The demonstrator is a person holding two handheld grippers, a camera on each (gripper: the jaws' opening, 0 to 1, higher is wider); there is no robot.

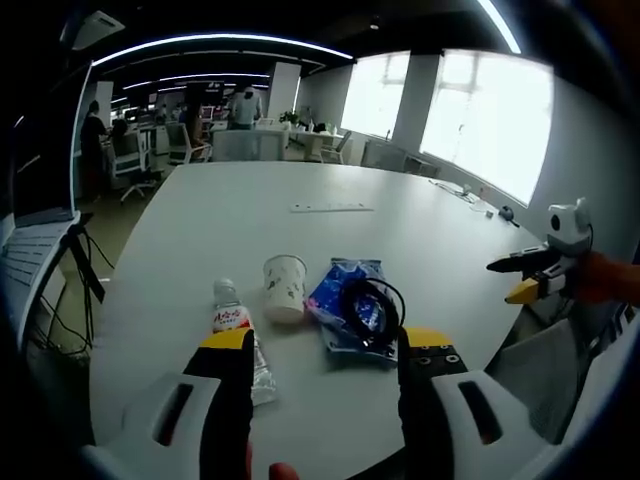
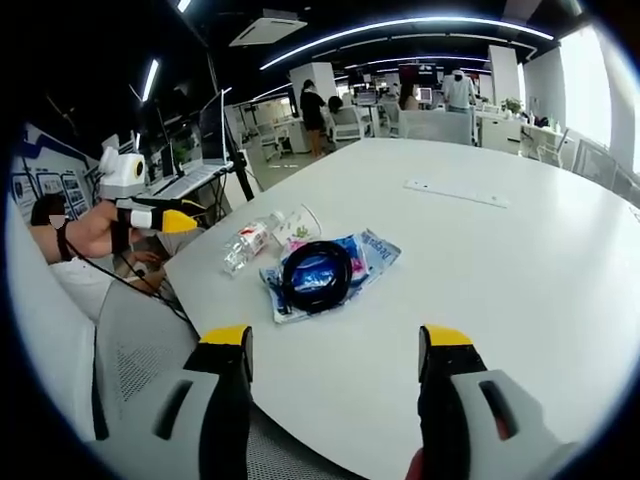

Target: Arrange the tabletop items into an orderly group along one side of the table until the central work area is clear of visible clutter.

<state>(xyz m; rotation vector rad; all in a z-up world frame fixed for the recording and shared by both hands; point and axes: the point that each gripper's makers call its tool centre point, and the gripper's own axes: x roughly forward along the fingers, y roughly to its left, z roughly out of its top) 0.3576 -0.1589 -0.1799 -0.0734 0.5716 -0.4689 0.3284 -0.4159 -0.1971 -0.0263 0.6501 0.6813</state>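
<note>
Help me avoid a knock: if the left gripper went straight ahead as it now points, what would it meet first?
Probably the paper cup, lying on its side between the open jaws' line; the water bottle sits by the left jaw. Depth is uncertain.

A large white table [image 1: 300, 240] with a rounded edge stands in an open-plan office. On its far side lies a long white power strip [image 1: 332, 208]. Bright windows [image 1: 480, 115] line the right wall, split by pale pillars. The dark ceiling carries curved light strips [image 1: 220, 42] and an air-conditioning unit [image 2: 266, 27]. Far off stand desks, office chairs [image 1: 190, 145] and people. A laptop on a stand [image 2: 200, 165] sits at the left, near a grey mesh chair [image 2: 140, 365].
</note>
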